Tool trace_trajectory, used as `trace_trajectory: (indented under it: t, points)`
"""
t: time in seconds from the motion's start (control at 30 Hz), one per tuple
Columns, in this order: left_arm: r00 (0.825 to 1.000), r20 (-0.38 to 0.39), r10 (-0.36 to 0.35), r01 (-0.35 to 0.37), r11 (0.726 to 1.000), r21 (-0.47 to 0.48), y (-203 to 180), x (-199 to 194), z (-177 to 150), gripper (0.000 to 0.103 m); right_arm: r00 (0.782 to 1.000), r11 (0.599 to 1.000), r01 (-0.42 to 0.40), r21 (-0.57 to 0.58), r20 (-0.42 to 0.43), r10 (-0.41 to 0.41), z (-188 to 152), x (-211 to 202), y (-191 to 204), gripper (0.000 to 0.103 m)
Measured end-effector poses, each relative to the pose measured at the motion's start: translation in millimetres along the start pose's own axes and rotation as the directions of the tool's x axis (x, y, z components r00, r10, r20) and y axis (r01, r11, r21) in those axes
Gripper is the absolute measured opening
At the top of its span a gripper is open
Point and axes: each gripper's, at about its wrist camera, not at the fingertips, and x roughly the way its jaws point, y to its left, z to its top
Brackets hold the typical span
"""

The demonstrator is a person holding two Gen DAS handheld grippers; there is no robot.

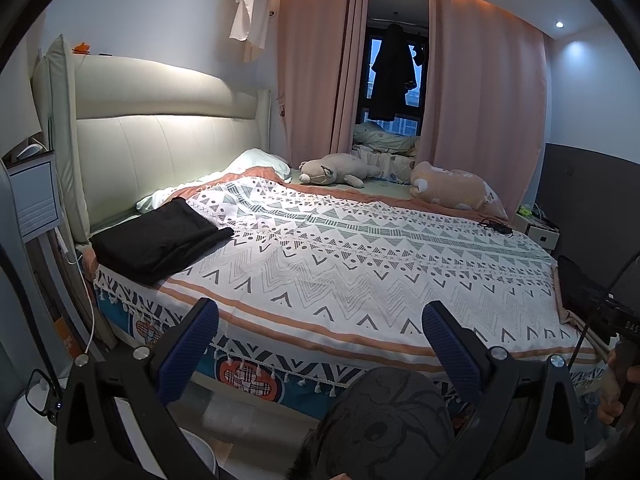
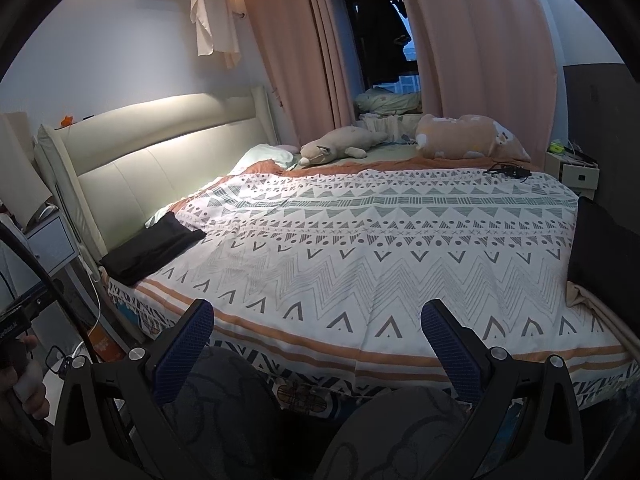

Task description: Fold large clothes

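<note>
Dim bedroom, patterned bedspread (image 2: pixel 360 240); left gripper (image 1: pixel 320 344) and right gripper (image 2: pixel 318 344) hovering spread, empty; risking disturbing folded black garment (image 1: pixel 160 240) when reaching.

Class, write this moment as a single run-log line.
left gripper: open, empty | right gripper: open, empty | folded black garment: near headboard | bedspread: flat | fold: none in progress
</note>
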Motion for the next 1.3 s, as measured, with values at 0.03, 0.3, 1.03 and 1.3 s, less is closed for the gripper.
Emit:
trace_trajectory:
  t: [0.03, 0.3, 1.03, 1.3]
  points:
    - [1.000, 0.001, 0.000, 0.000, 1.000, 0.000, 0.1, -0.6, 0.0, 0.103, 1.000, 1.000, 0.001, 0.000, 0.000, -0.001, 0.0, -0.1, 0.4, 0.103]
    - [1.000, -0.001, -0.002, 0.002, 1.000, 0.008, 0.7, -3.0, 2.6, 0.103, 1.000, 1.000, -0.005, 0.005, -0.002, 0.005, 0.3, -0.1, 2.3, 0.103]
    - [0.999, -0.038, -0.008, 0.008, 1.000, -0.006, 2.2, 5.1, 3.1, 0.103, 1.000, 1.000, -0.009, 0.016, 0.003, 0.009, -0.2, 2.0, 5.2, 0.103]
    - [0.999, -0.044, -0.008, 0.007, 1.000, -0.017, 2.2, 6.6, 2.1, 0.103, 1.000, 1.000, -0.001, 0.024, 0.000, 0.001, -1.1, 4.4, 7.1, 0.103]
